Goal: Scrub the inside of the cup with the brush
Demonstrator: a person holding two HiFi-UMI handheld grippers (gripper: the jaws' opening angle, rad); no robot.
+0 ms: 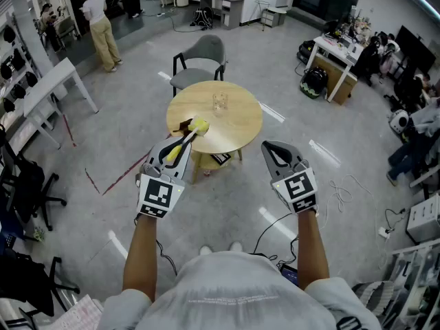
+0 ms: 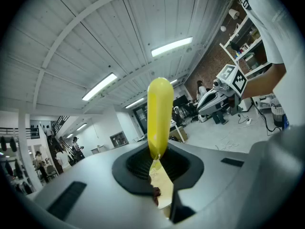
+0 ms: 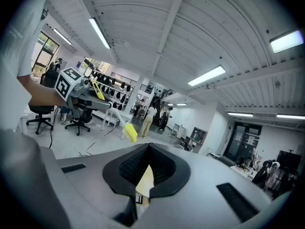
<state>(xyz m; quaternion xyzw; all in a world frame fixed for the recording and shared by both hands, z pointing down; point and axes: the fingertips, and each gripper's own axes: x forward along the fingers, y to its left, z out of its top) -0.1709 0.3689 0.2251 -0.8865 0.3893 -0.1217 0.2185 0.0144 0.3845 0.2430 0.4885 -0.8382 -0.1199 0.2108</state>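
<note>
One cup (image 1: pixel 219 103), well inside table (image 1: pixel 240 126) edge (floor (image 1: pixel 227 191) open)

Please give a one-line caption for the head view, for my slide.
Left gripper holds a yellow brush, right gripper shut and empty, before a round table with a glass cup.

Open tabletop (image 1: pixel 242 119) surrounds the cup (image 1: pixel 219 103); a chair (image 1: pixel 203 52) stands just beyond the far edge.
</note>
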